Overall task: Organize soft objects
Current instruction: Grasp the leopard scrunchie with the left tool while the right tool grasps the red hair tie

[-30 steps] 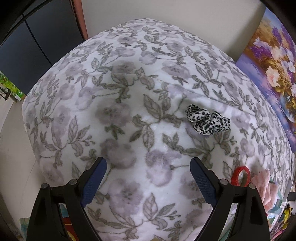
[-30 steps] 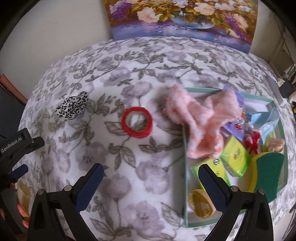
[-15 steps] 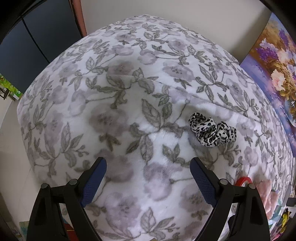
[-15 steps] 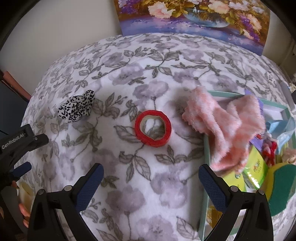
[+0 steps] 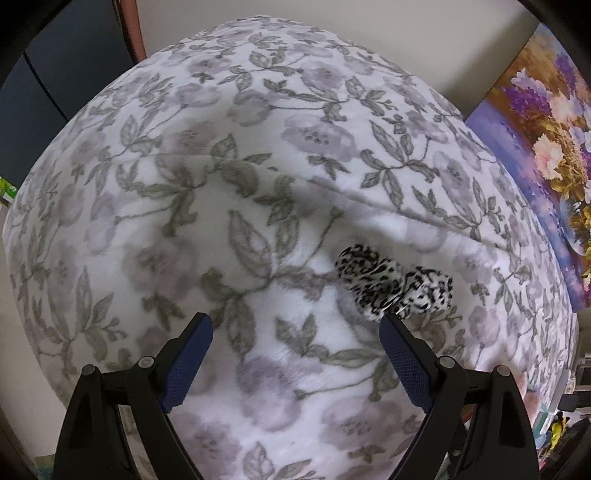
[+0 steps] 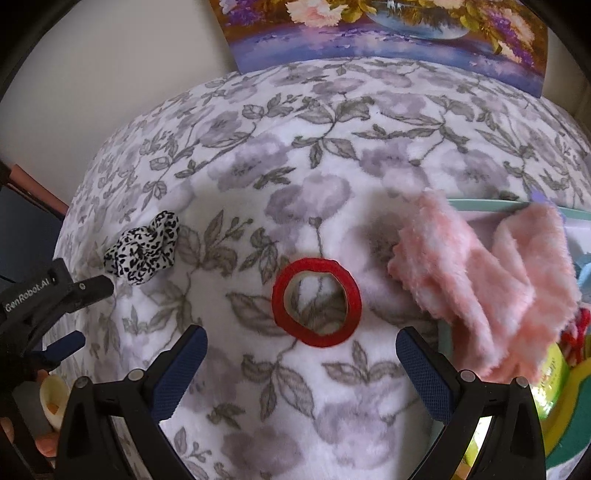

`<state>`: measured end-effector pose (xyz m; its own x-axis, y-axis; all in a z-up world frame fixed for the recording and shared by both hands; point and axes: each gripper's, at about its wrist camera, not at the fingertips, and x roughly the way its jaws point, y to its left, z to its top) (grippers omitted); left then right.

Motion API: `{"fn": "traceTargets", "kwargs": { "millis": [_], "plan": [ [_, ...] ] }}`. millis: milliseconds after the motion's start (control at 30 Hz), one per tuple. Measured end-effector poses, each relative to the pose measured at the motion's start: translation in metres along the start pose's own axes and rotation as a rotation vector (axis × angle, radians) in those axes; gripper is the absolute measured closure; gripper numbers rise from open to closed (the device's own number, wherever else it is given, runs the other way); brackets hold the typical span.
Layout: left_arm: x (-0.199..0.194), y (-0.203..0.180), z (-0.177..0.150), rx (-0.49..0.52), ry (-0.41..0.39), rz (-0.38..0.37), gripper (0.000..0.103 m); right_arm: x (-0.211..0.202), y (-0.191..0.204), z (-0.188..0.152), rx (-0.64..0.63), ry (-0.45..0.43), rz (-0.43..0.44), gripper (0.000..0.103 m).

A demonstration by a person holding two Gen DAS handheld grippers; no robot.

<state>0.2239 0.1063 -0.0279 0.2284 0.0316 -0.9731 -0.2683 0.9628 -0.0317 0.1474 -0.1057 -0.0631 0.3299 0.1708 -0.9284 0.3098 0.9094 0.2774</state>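
Observation:
A black-and-white spotted scrunchie (image 5: 393,284) lies on the floral blanket (image 5: 258,166), just beyond the right fingertip of my left gripper (image 5: 295,325), which is open and empty. In the right wrist view the same scrunchie (image 6: 142,251) sits at the left, with the left gripper (image 6: 55,291) beside it. A red tape ring (image 6: 316,301) lies flat just ahead of my right gripper (image 6: 301,338), open and empty. A fluffy pink cloth (image 6: 484,288) drapes over the edge of a teal tray (image 6: 480,204) at the right.
The tray holds a green-and-yellow sponge (image 6: 565,410), a green packet (image 6: 552,373) and other small items. A flower painting (image 6: 388,33) leans against the wall behind the blanket. A dark cabinet (image 5: 55,66) stands past the blanket's left edge.
Both grippers have come lower and nearer the blanket. The scrunchie now sits close to the left gripper's right fingertip, and the red ring has shifted toward the middle between the right gripper's fingers.

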Motion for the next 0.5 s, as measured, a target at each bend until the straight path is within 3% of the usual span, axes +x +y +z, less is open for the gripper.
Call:
{"fn": "traceTargets", "kwargs": {
  "millis": [300, 500],
  "plan": [
    [0.012, -0.021, 0.009, 0.031, 0.007, -0.064, 0.011, 0.015, 0.004, 0.005, -0.032, 0.006, -0.020, 0.004],
    [0.023, -0.034, 0.012, 0.057, -0.017, -0.060, 0.016, 0.019, 0.006, 0.008, -0.061, 0.010, -0.030, 0.018]
  ]
}}
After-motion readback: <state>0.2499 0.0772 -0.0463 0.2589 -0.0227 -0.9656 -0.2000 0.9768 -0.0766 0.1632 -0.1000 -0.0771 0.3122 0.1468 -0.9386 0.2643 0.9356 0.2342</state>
